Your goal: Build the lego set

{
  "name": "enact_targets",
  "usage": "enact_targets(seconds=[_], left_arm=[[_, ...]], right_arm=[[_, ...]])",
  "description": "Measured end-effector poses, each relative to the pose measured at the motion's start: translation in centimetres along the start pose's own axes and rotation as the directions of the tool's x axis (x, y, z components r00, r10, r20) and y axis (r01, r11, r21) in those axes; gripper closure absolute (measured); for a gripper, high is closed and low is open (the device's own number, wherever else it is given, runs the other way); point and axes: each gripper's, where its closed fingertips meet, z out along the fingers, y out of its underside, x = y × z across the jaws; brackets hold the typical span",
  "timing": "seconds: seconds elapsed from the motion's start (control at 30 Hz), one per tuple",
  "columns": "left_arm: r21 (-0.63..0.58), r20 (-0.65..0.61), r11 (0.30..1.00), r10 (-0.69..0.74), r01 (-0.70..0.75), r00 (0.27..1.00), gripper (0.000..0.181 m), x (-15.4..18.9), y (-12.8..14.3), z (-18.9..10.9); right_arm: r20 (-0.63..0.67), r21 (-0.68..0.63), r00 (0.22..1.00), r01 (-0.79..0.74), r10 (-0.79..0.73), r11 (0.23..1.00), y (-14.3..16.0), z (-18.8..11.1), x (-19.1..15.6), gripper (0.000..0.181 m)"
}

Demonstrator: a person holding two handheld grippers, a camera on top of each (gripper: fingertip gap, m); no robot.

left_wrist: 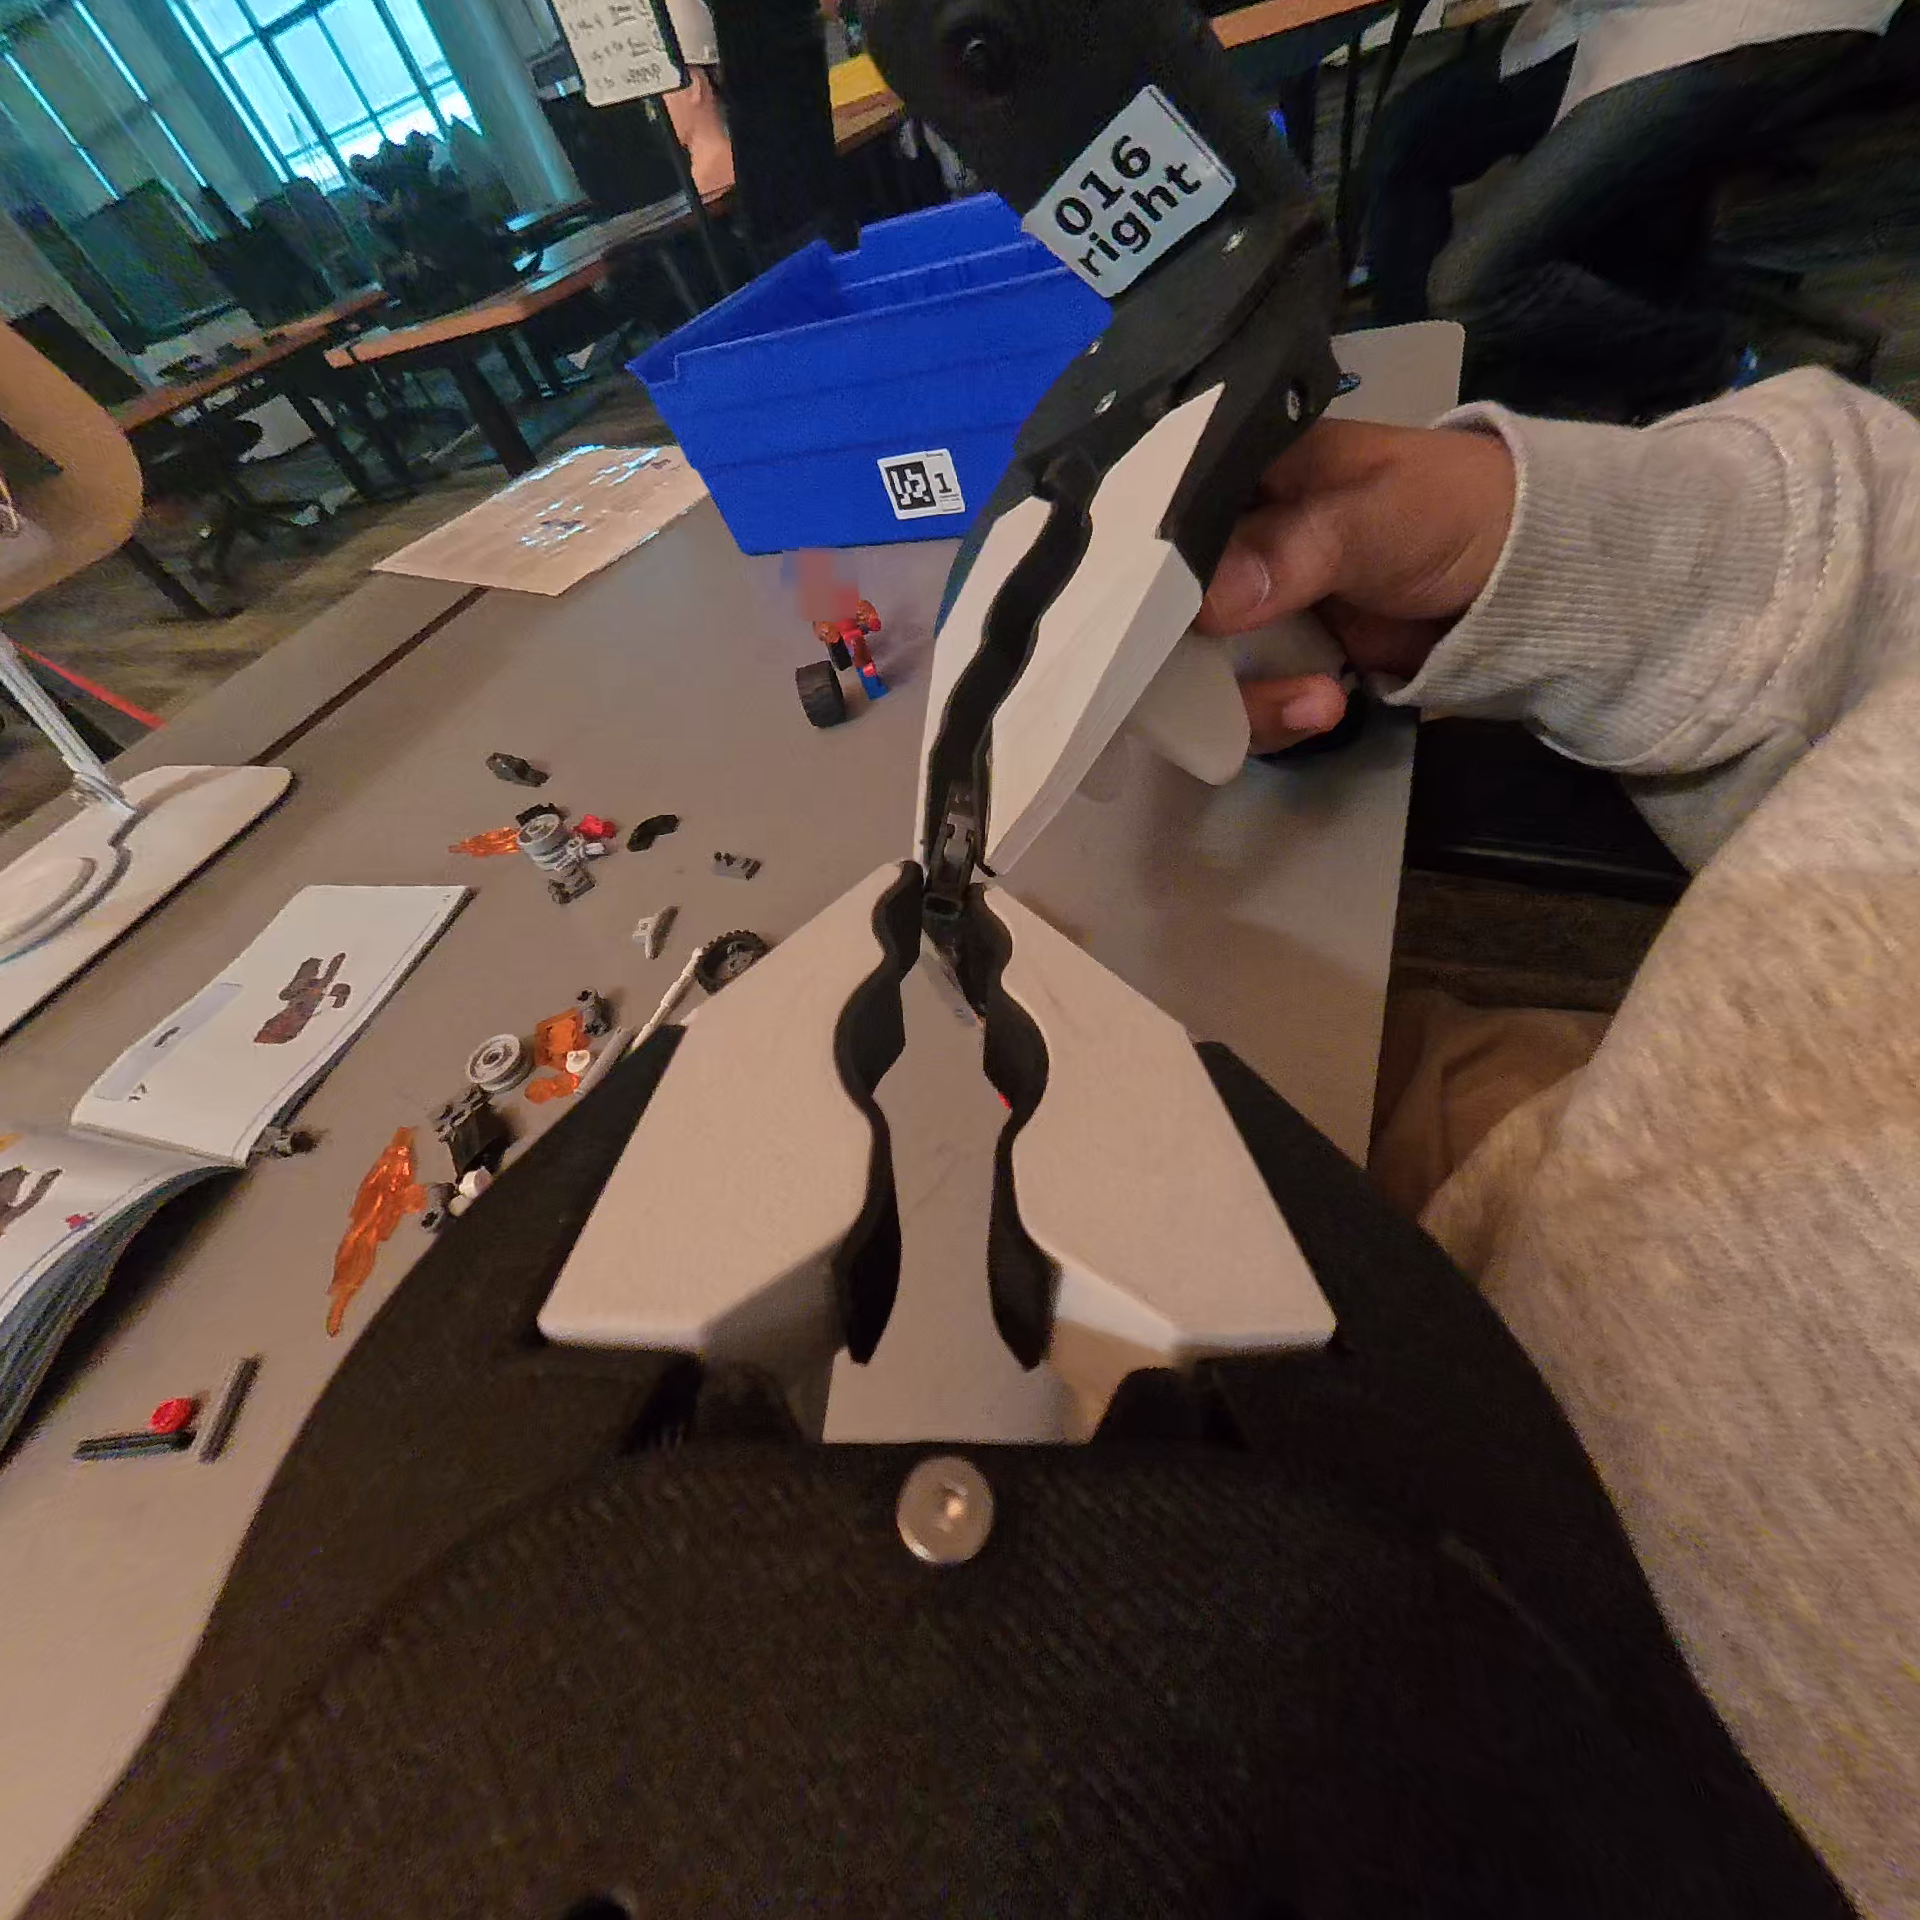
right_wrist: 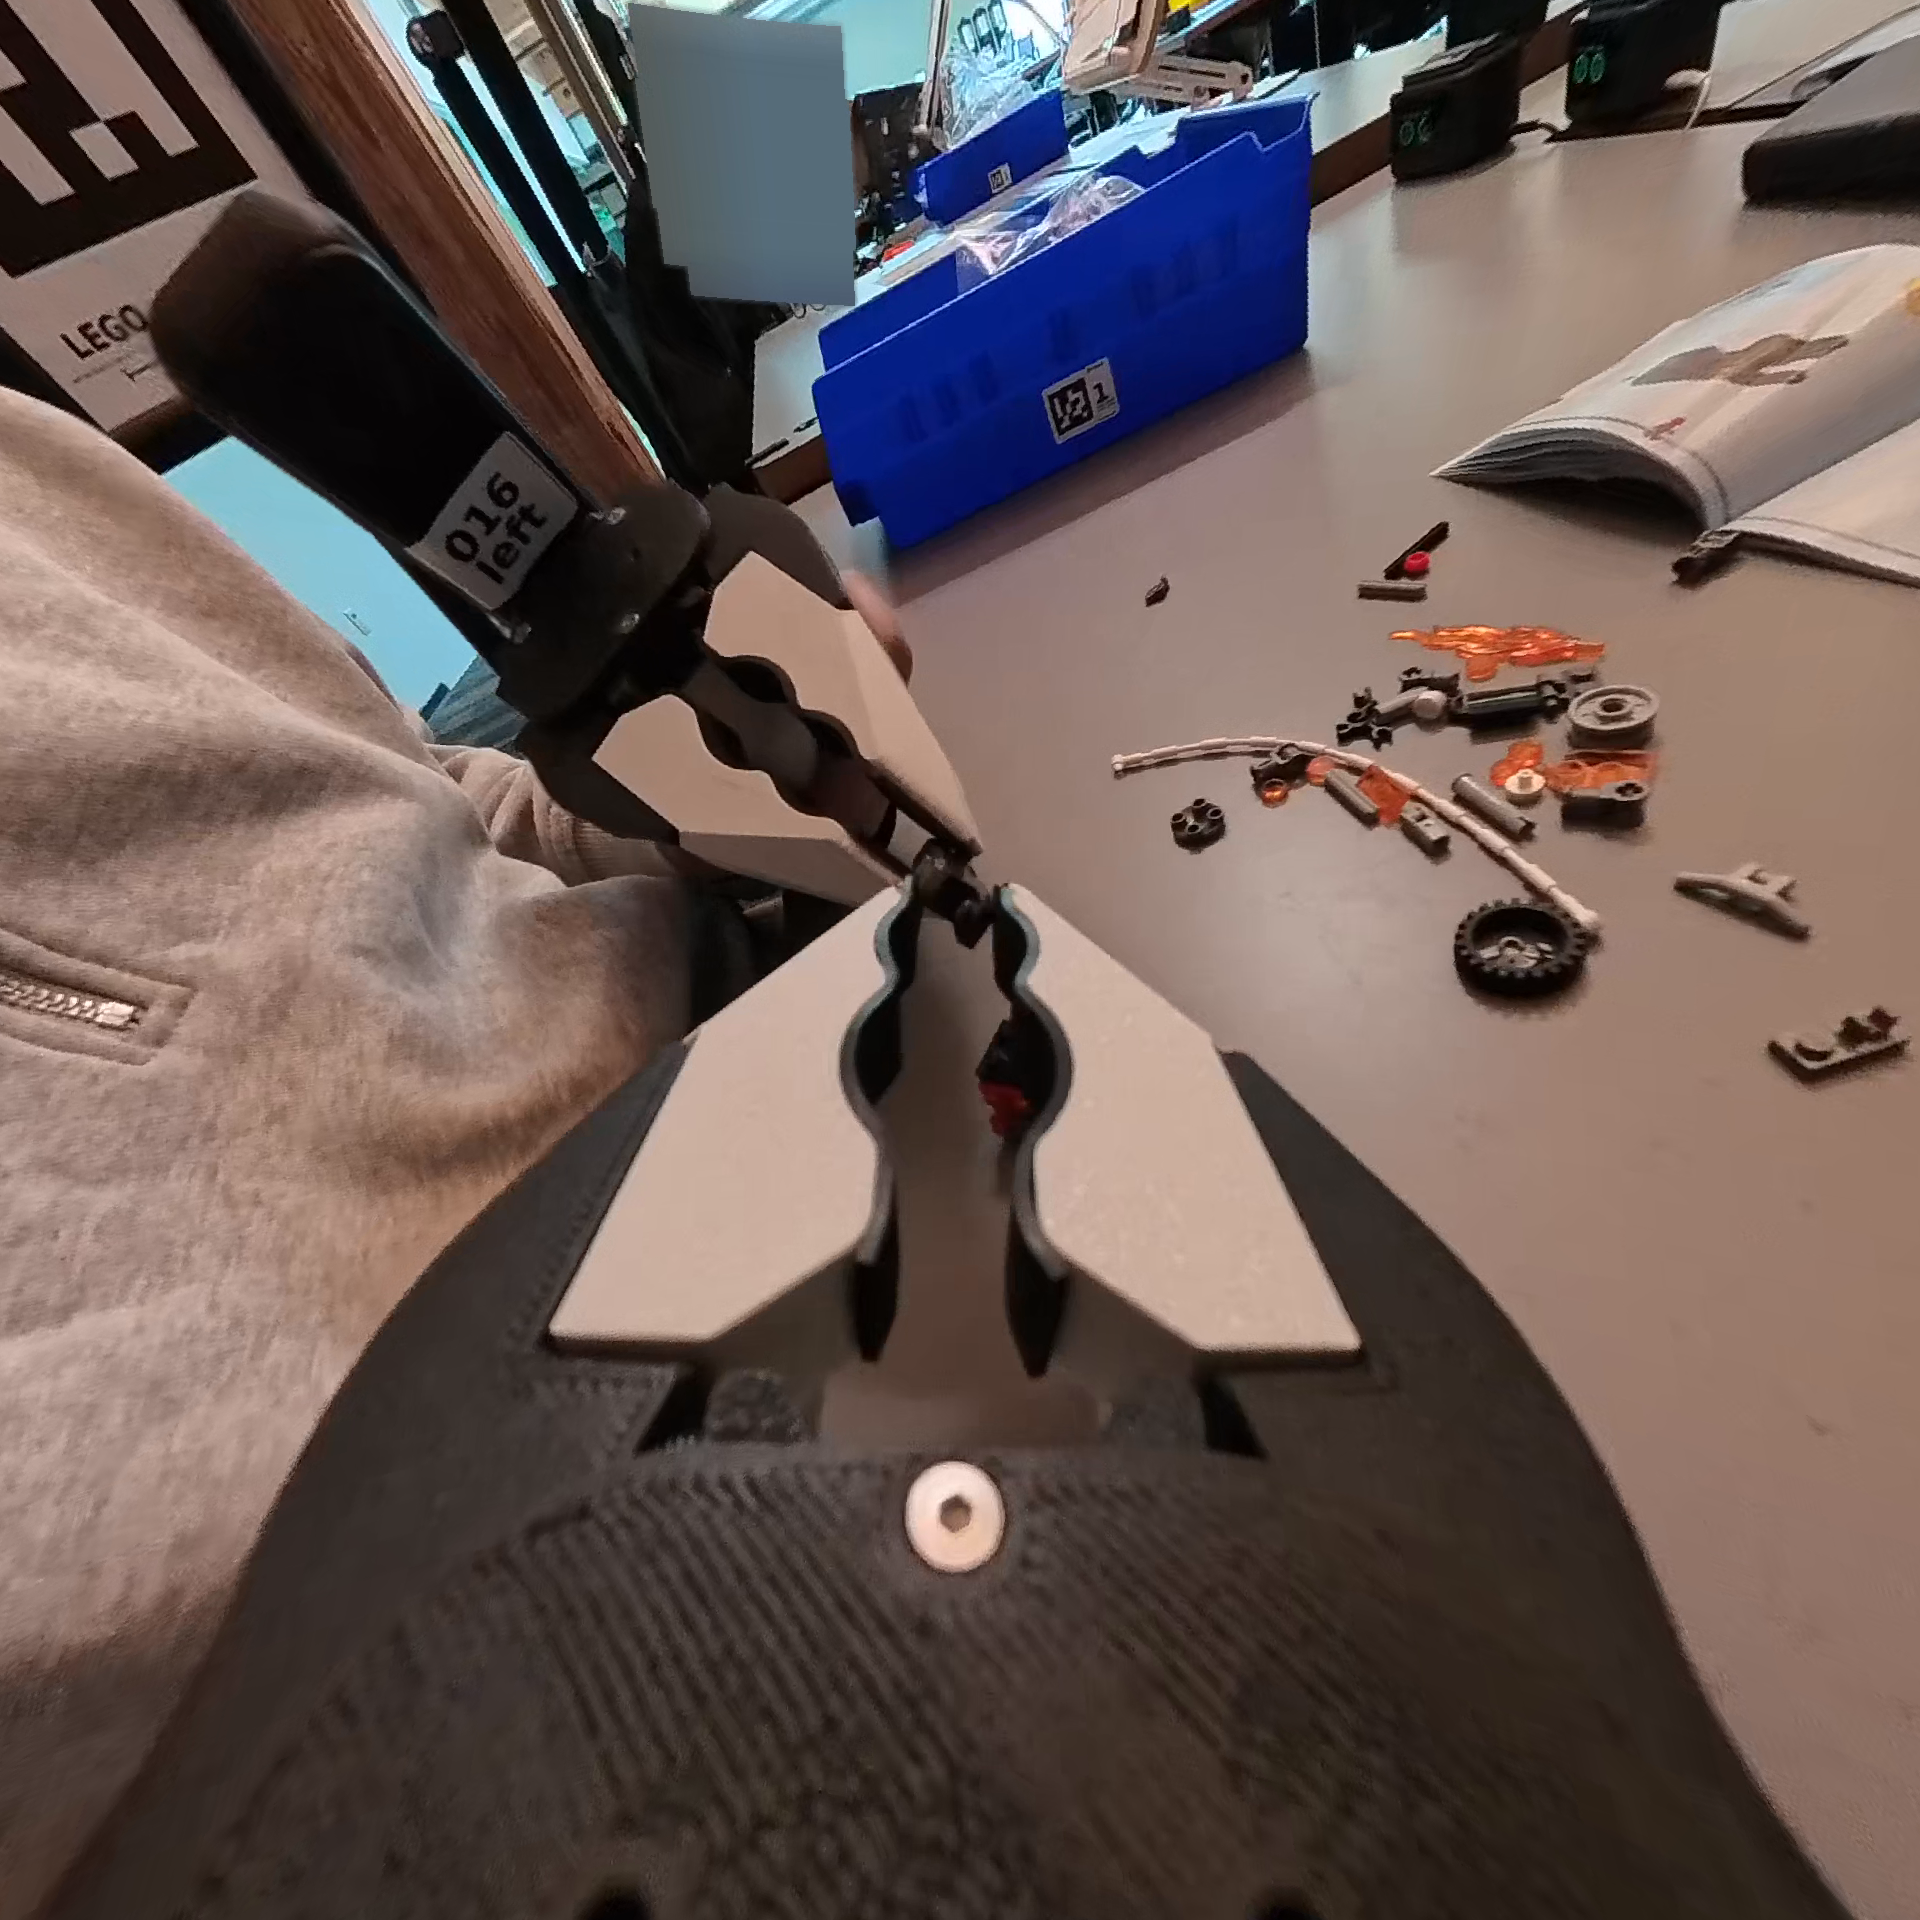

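**A:** What sits at the left of the grey table (left_wrist: 675, 665)?

**B:** An open instruction booklet (left_wrist: 281, 1018), with a red stud and black bars (left_wrist: 166, 1429) in front of it. Beside it lie loose Lego pieces (left_wrist: 540, 1049): orange flame parts (left_wrist: 376, 1210), grey wheel hubs, a small black tyre (left_wrist: 730, 961). Farther back, a small figure with a wheel (left_wrist: 844, 665) stands before a blue bin (left_wrist: 862, 395).

**A:** And in the middle?

**B:** The two claws meet tip to tip above the table's near edge. The left gripper (left_wrist: 948, 920) is clenched on a small dark Lego assembly (left_wrist: 954, 883); a red-and-black part shows deeper between its fingers.

**A:** And to the right?

**B:** The right gripper (left_wrist: 961, 821) comes down from above, held by a hand (left_wrist: 1351, 582) in a pale knit sleeve, its tips pinched on the same dark assembly.

**A:** Does the other camera agree?

**B:** Yes. There the left gripper (right_wrist: 940, 857) enters from the left, the right gripper (right_wrist: 951, 914) meets it, and the assembly (right_wrist: 951, 883) is clamped between both, with the bin (right_wrist: 1070, 343), pieces and booklet (right_wrist: 1756, 416) at right.
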Motion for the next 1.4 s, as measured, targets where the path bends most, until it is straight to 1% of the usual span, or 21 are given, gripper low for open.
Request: enact_targets(seconds=[0.03, 0.13, 0.27, 0.33, 0.43, 0.57, 0.63, 0.67, 0.73, 0.77, 0.83, 0.97, 1.03, 1.1, 1.17, 1.23, 1.4], left_arm=[[0.006, -0.002, 1.000, -0.013, 0.013, 1.000, 0.175, -0.1, 0.0, 0.1], [0.024, -0.022, 0.997, -0.072, 0.073, 0.997, 0.172, -0.3, -0.3, 0.2], [0.049, -0.091, 0.980, -0.189, 0.194, 0.978, 0.147, -0.8, -0.6, 0.1], [0.065, -0.141, 0.955, -0.279, 0.290, 0.950, 0.139, -1.2, -0.9, -0.1], [0.084, -0.266, 0.885, -0.423, 0.458, 0.866, 0.133, -1.3, -1.5, -0.5], [0.027, -0.452, 0.768, -0.561, 0.640, 0.693, 0.129, -0.6, -1.8, -0.6], [0.006, -0.513, 0.722, -0.591, 0.692, 0.622, 0.136, -0.3, -2.0, -0.8], [0.010, -0.533, 0.709, -0.593, 0.705, 0.604, 0.142, -0.4, -2.2, -1.0], [0.017, -0.560, 0.698, -0.587, 0.716, 0.585, 0.155, -0.4, -2.4, -1.3], [0.012, -0.570, 0.694, -0.586, 0.719, 0.576, 0.157, -0.3, -2.5, -1.3], [-0.009, -0.586, 0.693, -0.588, 0.720, 0.558, 0.157, 0.1, -2.5, -1.3], [-0.038, -0.595, 0.687, -0.599, 0.726, 0.535, 0.150, 0.5, -2.4, -1.1], [-0.040, -0.595, 0.682, -0.603, 0.730, 0.531, 0.152, 0.4, -2.4, -1.1], [-0.040, -0.602, 0.683, -0.599, 0.730, 0.528, 0.158, 0.5, -2.4, -1.1], [-0.034, -0.591, 0.687, -0.600, 0.726, 0.540, 0.162, 0.4, -2.4, -1.1], [-0.026, -0.587, 0.688, -0.598, 0.726, 0.545, 0.162, 0.4, -2.4, -1.1], [-0.022, -0.586, 0.671, -0.610, 0.741, 0.534, 0.163, 0.0, -2.4, -1.1]], right_arm=[[0.001, 0.006, 1.000, -0.001, 0.001, 1.000, -0.1, 0.0, 0.0, 0.170], [0.012, 0.027, 1.000, 0.003, -0.003, 1.000, -0.4, -0.2, -0.1, 0.171], [0.015, 0.060, 1.000, 0.005, -0.006, 0.998, -0.9, -0.5, 0.0, 0.171], [0.021, 0.087, 1.000, 0.017, -0.019, 0.996, -1.2, -0.8, -0.1, 0.171], [0.048, 0.119, 0.997, 0.053, -0.059, 0.991, -1.6, -1.0, -0.7, 0.171], [0.062, 0.151, 0.990, 0.118, -0.128, 0.982, -2.0, -1.1, -1.5, 0.171], [0.064, 0.147, 0.987, 0.138, -0.149, 0.979, -1.9, -1.0, -1.7, 0.171], [0.065, 0.140, 0.986, 0.143, -0.154, 0.980, -1.8, -0.9, -1.8, 0.171], [0.063, 0.120, 0.986, 0.148, -0.157, 0.982, -1.6, -0.7, -1.8, 0.171], [0.062, 0.110, 0.985, 0.152, -0.160, 0.982, -1.5, -0.6, -1.8, 0.171], [0.056, 0.093, 0.984, 0.164, -0.170, 0.982, -1.3, -0.3, -1.8, 0.171], [0.049, 0.082, 0.982, 0.180, -0.185, 0.980, -1.1, -0.1, -1.8, 0.171], [0.053, 0.082, 0.982, 0.179, -0.184, 0.980, -1.1, -0.1, -1.8, 0.171], [0.054, 0.087, 0.981, 0.180, -0.185, 0.980, -1.2, -0.1, -1.9, 0.171], [0.054, 0.087, 0.981, 0.182, -0.187, 0.979, -1.2, -0.1, -1.9, 0.171], [0.054, 0.092, 0.981, 0.180, -0.186, 0.979, -1.3, 0.0, -1.9, 0.171], [0.040, 0.100, 0.982, 0.178, -0.183, 0.979, -1.5, 0.1, -1.7, 0.171]])
